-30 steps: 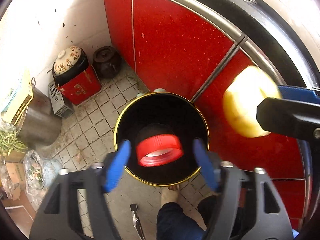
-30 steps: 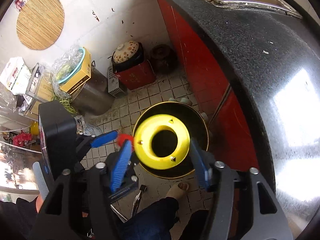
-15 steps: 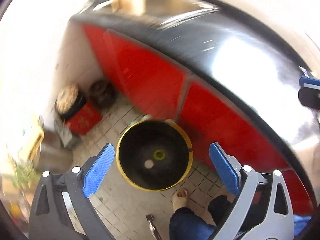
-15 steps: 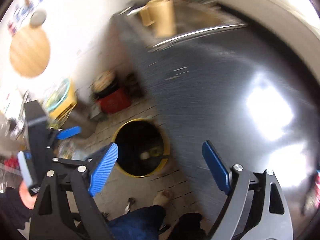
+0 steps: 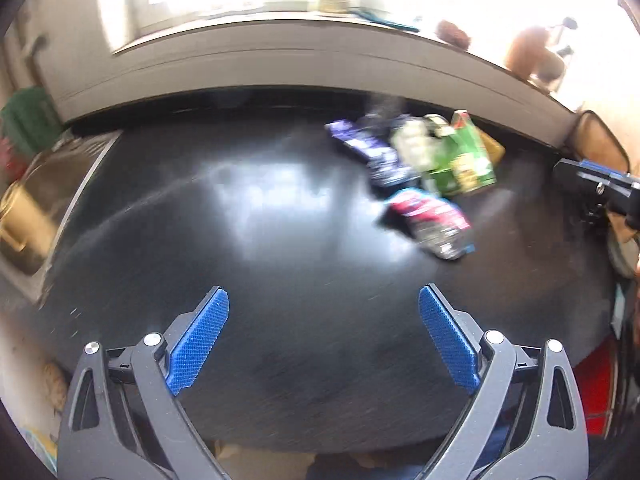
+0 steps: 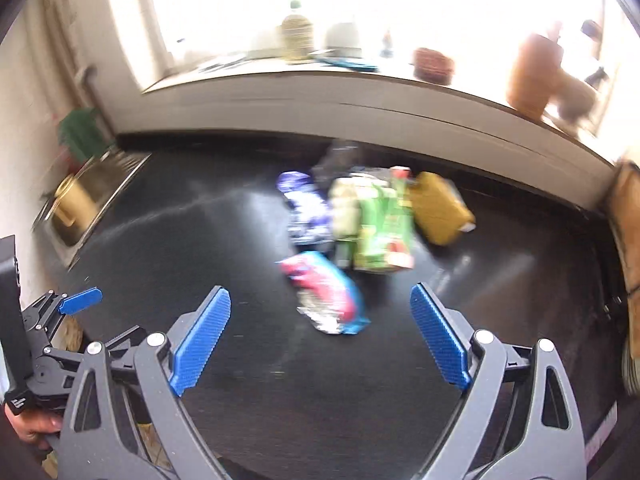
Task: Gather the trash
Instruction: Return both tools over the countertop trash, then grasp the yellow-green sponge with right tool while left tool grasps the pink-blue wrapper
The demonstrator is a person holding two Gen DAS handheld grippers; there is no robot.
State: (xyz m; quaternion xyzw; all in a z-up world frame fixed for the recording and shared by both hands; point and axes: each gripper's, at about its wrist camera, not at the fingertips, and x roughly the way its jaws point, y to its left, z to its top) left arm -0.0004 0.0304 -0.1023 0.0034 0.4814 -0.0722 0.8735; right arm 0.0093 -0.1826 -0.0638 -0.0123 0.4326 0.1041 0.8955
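Shiny, crinkly trash sits in a little heap on the black counter [image 6: 160, 240], toward the back near the pale wall. At the front of the heap lies a pink and blue wrapper [image 6: 326, 300] with a silver end. Behind it stands a green carton [image 6: 384, 232] with red marks, touching a yellow packet [image 6: 438, 208] on one side and a purple and white wrapper [image 6: 302, 208] on the other. Everything looks blurry, so the words on them cannot be read. Both grippers hang over the counter with nothing in them. The right gripper [image 6: 320, 336] has its blue pads far apart, with the pink wrapper showing between them but not touched. The left gripper [image 5: 322, 340] is spread wide too, above bare counter. A metal sink [image 6: 92, 196] sits at the far left edge.
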